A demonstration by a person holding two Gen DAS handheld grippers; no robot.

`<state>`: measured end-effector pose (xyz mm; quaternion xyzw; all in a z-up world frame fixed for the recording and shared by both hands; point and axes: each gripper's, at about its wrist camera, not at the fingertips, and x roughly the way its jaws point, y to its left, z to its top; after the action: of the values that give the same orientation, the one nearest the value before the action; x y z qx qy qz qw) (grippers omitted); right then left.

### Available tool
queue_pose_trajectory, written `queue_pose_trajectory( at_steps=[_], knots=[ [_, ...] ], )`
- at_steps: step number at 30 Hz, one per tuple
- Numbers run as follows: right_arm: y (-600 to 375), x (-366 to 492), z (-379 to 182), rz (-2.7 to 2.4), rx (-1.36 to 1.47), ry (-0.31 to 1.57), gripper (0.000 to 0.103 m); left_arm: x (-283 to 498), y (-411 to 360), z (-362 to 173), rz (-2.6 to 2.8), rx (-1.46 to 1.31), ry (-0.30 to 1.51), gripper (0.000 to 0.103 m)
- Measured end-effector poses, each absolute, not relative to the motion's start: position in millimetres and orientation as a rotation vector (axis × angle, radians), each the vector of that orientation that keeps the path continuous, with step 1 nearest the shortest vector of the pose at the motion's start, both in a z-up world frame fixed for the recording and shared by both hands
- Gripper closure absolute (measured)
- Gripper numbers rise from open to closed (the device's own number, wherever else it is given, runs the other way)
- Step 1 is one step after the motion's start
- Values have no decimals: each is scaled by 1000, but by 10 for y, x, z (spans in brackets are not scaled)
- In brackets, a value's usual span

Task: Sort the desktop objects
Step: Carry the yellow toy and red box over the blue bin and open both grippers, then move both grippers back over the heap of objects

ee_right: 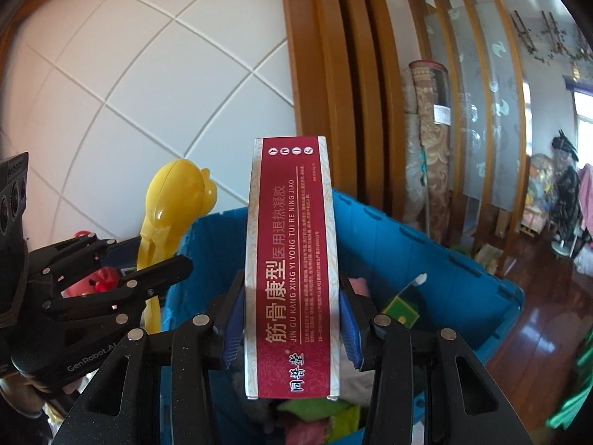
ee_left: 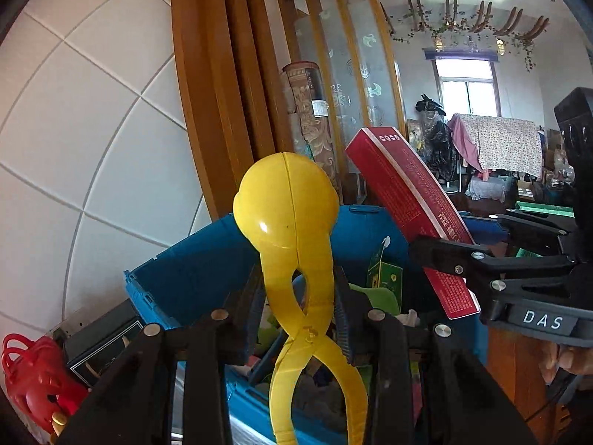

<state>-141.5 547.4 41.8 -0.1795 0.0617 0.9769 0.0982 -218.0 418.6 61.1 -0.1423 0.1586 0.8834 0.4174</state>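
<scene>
presently catalogued, both hands loaded above the bin:

item one: yellow plastic snowball-maker tongs with a round ball head and scissor-loop handles, upright, head uppermost, raised over the near edge of the bin.

item two: long red cardboard medicine box with white side bands and printed chinese lettering, standing on end and leaning slightly, raised over the bin's opening.

destination: blue plastic storage crate with ribbed walls, already holding a small green carton, cloth scraps and other mixed oddments; it looks to be the sorting bin.

left gripper: partly closed, its ridged pads clamped on the tongs' narrow neck just below the ball head; the handles hang free beneath.

right gripper: set somewhat wider, its blue pads pressing both long edges of the red box near its lower half.

step in hand (judgement): carrying both pieces to the crate for release.

handling advice: bring each piece inside the crate walls before letting go; keep the two grippers apart, since they sit close side by side; lower the tall box rather than dropping it, as it could tip over the rim; mind the tongs' dangling handles snagging the crate edge.

surroundings: white tiled wall, wooden door frame, red plastic toy beside the crate.
</scene>
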Motion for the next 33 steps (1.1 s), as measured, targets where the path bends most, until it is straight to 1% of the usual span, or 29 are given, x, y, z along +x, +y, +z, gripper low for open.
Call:
queue_pose_trajectory(
  at_steps=[2,3,4,5,6,7,8,12,19,26,33],
  knots=[
    [5633,-1539,420,2847,-542,183,58,-2288,4348,637,2219,-404,405,68],
    [5706,-1614,425,2820,-559,184,54,-2348,4436,660,2238,-421,416,64],
    [5769,-1659,444,2804,-553,192,36,-2374,4473,673,2260,-429,421,51],
    [5819,-1675,469,2795,-532,200,20,-2408,4507,703,2281,-427,414,43],
    [5852,-1689,494,2787,-510,196,18,-2420,4504,733,2305,-409,395,28],
    [5874,-1697,527,2774,-491,183,18,-2408,4484,763,2336,-385,376,21],
    [5890,-1692,551,2770,-473,177,18,-2405,4469,791,2357,-367,357,20],
    [5936,-1668,593,2774,-452,190,18,-2442,4432,802,2386,-375,315,19],
    [5928,-1655,550,2800,-450,195,17,-2361,4418,694,2426,-359,351,19],
    [5805,-1632,577,2841,-444,167,11,-2374,4184,651,2508,-370,318,19],
    [5610,-1620,561,2897,-467,154,10,-2290,3918,621,2577,-362,312,19]
  ],
)
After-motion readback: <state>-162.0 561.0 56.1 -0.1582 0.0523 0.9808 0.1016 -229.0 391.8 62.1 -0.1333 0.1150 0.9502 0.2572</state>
